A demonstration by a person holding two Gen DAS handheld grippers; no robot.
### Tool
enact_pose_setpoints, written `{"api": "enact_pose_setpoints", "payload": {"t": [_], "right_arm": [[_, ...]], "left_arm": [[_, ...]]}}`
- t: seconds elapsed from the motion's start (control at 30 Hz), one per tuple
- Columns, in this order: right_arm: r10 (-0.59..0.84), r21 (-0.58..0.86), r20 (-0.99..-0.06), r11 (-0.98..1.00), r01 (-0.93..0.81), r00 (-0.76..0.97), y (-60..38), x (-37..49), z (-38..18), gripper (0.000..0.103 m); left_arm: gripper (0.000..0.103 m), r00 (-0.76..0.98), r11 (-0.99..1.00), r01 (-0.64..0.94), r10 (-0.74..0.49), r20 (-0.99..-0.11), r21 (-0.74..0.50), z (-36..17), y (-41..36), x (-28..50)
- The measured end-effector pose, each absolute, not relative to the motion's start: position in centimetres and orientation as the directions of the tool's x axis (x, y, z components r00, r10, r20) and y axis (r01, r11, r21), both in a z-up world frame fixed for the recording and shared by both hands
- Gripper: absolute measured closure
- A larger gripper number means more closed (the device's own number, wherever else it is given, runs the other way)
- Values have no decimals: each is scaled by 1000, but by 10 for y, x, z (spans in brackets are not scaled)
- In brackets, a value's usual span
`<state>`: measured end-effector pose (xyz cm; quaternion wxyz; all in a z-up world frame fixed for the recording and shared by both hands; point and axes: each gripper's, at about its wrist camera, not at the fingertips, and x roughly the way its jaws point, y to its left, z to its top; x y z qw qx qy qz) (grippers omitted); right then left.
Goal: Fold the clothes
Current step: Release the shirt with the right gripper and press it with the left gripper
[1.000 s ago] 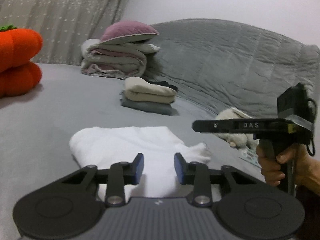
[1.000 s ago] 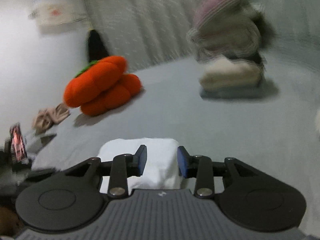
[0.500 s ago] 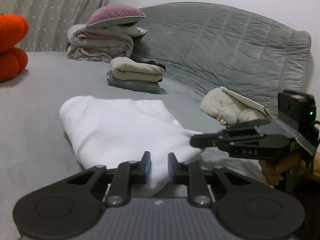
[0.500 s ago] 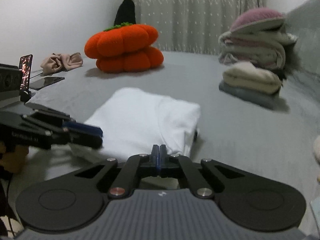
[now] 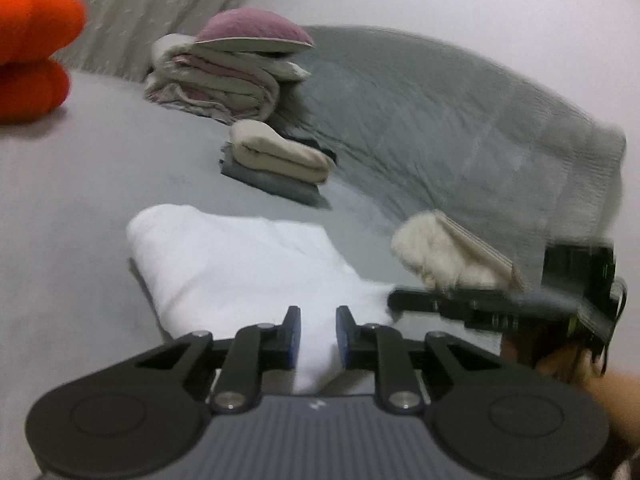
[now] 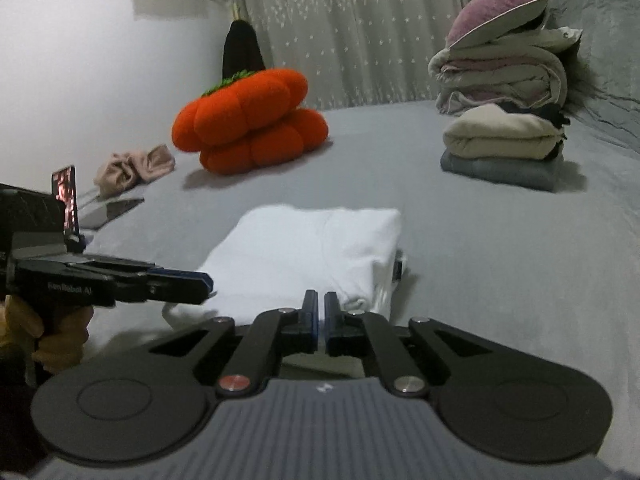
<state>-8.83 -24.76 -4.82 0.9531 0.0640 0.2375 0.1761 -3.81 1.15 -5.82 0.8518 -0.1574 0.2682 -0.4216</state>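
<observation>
White garment (image 6: 316, 256) at 12 o'clock, folded compact on bed (image 6: 500, 248); left hand-held gripper (image 5: 317, 338) opening around its near fold, right hand-held gripper (image 6: 320, 312) closed, empty; stacking probably remaining.

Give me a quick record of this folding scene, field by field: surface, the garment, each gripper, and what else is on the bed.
surface: grey bed
garment: white garment, folded, lying flat
left gripper: jaws opening, white cloth between the pads
right gripper: shut at the garment's near edge; whether cloth is pinched is unclear
finished stack: beige fold on grey fold
also on bed: orange pumpkin cushion, bedding pile
</observation>
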Motion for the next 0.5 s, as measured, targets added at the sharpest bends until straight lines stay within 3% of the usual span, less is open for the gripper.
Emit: {"api": "enact_pose_setpoints", "payload": {"t": [0.13,0.2,0.33,0.5], "right_arm": [[363,209,-409,930,-301,837,-247,-86,-42,99],[357,203,-393,933,-298,848,-247,-87,-40,88],[343,205,-392,937,-282,854,-251,-82,-38,88],[288,171,-496,957,-233,819,-252,-71,-52,87]], "left_arm": [[84,524,593,583,-797,-301,-555,-60,22,-28],[84,526,597,581,-794,-304,-554,-61,21,-27],[84,512,610,598,-790,-338,-521,-64,14,-30],[83,509,642,611,-767,-391,-463,-72,6,-33]]}}
